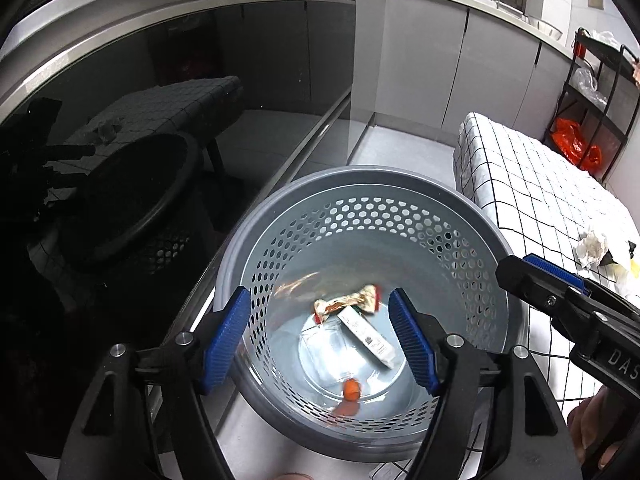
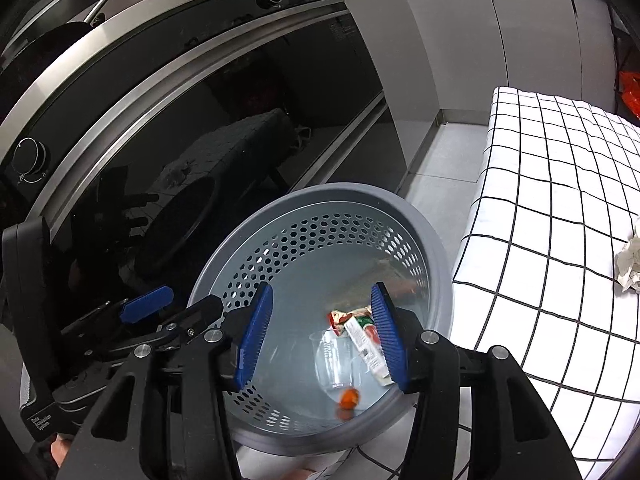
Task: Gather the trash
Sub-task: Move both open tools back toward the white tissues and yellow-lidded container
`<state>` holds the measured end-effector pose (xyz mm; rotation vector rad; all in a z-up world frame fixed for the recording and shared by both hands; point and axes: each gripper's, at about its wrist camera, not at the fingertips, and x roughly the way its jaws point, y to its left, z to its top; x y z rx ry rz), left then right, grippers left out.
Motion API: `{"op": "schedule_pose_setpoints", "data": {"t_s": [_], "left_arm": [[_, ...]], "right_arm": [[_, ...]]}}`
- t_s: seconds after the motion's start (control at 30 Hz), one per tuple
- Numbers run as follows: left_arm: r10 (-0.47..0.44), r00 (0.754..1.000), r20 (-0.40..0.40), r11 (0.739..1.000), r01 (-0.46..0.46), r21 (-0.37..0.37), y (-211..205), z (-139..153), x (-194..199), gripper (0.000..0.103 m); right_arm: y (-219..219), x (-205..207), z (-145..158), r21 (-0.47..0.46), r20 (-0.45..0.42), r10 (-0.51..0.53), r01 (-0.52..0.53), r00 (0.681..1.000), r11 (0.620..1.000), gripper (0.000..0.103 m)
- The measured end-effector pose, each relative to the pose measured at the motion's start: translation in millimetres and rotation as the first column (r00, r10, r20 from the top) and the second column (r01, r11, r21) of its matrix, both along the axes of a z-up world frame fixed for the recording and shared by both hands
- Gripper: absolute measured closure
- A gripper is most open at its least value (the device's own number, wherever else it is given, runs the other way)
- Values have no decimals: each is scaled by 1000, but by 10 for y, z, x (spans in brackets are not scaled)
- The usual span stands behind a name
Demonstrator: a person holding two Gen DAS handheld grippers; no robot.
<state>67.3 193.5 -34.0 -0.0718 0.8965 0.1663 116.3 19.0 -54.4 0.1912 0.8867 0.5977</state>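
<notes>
Both claws hang above a grey perforated bin (image 1: 436, 184). The left gripper (image 1: 320, 340) is spread, nothing between its blue pads. The right gripper (image 2: 320, 336) is likewise spread and empty. Beneath and between the fingers, on the bin floor, lie a crumpled wrapper (image 1: 348, 303), a white packet (image 1: 366, 336), a clear plastic cup (image 2: 334, 360) and a small orange scrap (image 1: 351, 389). To the right of both claws, crumpled paper (image 1: 591, 249) rests on a checked cloth (image 1: 532, 184).

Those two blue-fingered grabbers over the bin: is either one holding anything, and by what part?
Nothing is held. The left gripper and right gripper both hang open above the grey bin, nothing between their fingers.
</notes>
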Motion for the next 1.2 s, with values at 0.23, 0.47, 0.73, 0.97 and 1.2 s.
{"op": "schedule_pose_setpoints", "data": {"t_s": [0.23, 0.47, 0.73, 0.97, 1.2], "left_arm": [[-4, 1000, 12, 1000, 4, 3, -46, 18, 1, 33], [-30, 999, 31, 1000, 30, -8, -212, 51, 19, 33], [-109, 992, 57, 993, 111, -33, -611, 72, 37, 33], [-193, 978, 80, 980, 196, -28, -1079, 74, 21, 30], [-261, 960, 103, 965, 263, -14, -1470, 76, -31, 27]], "right_arm": [[-74, -43, 13, -7, 3, -17, 17, 1000, 1000, 54], [-313, -108, 46, -31, 14, -69, 70, 998, 997, 54], [-861, -239, 86, -68, 41, -186, 189, 982, 980, 52], [-1480, -393, 126, -89, 56, -311, 315, 949, 945, 51], [-2103, -537, 205, -132, 109, -420, 432, 901, 892, 48]]}}
